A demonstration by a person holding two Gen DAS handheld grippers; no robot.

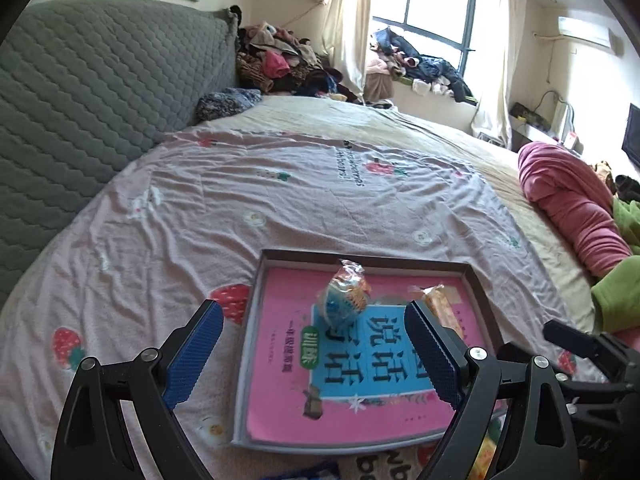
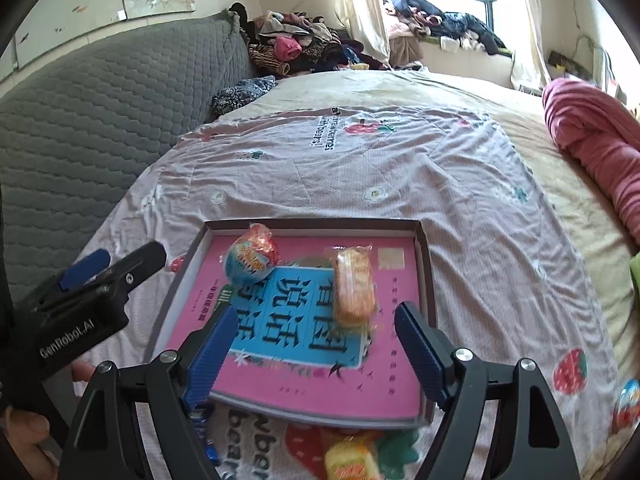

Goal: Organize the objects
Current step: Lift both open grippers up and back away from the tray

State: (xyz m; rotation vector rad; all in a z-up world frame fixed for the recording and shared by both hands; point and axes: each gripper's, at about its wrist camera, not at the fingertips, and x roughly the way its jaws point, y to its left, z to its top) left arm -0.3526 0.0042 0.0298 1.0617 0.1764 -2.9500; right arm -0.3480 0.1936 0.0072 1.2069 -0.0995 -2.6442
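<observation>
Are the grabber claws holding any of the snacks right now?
No. The left gripper and the right gripper are both open and empty. The round snack packet and the wrapped cake lie in the tray.

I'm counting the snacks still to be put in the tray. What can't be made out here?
- Yellow packet, right wrist view: cut off by the bottom edge.
- Round blue item, right wrist view: blurred at the fisheye rim.
- Orange packet, left wrist view: partly hidden behind the left claw.
</observation>
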